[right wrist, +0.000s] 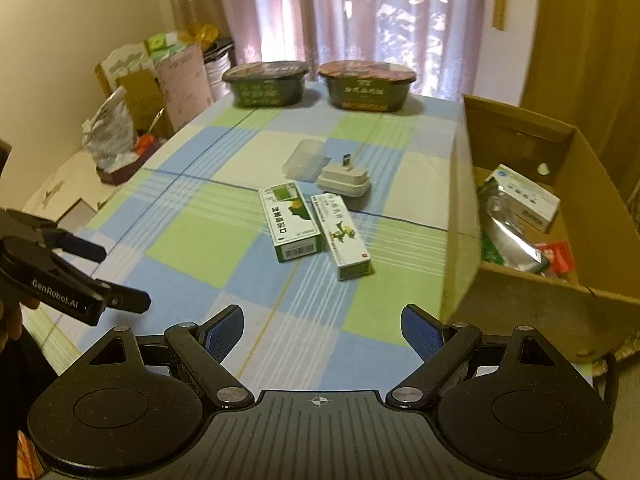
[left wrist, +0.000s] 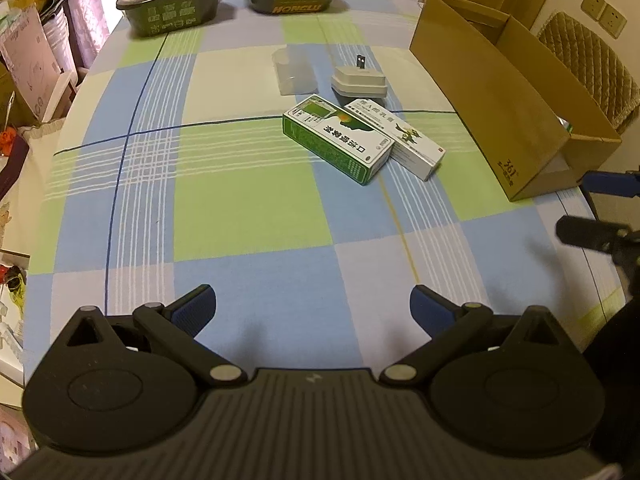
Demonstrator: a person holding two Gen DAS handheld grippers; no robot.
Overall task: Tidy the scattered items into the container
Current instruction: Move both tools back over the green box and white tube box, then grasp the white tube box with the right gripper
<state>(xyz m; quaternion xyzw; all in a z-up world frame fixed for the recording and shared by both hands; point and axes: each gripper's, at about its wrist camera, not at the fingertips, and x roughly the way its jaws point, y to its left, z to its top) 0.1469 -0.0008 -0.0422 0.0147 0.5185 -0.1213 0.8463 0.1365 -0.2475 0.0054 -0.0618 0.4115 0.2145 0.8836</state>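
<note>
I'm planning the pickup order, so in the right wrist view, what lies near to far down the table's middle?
Slim white carton with green print → white plug adapter → clear plastic container → round dark meal bowl.

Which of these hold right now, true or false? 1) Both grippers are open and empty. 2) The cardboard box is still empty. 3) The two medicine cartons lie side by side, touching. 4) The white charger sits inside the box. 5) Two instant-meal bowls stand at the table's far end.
1) True: the left gripper and right gripper are open, holding nothing.
2) False: the cardboard box already holds a white carton and a silver pouch.
3) True: the green carton and the white-green carton touch along their sides.
4) False: the white charger lies on the tablecloth.
5) True: the two bowls stand there.
</note>
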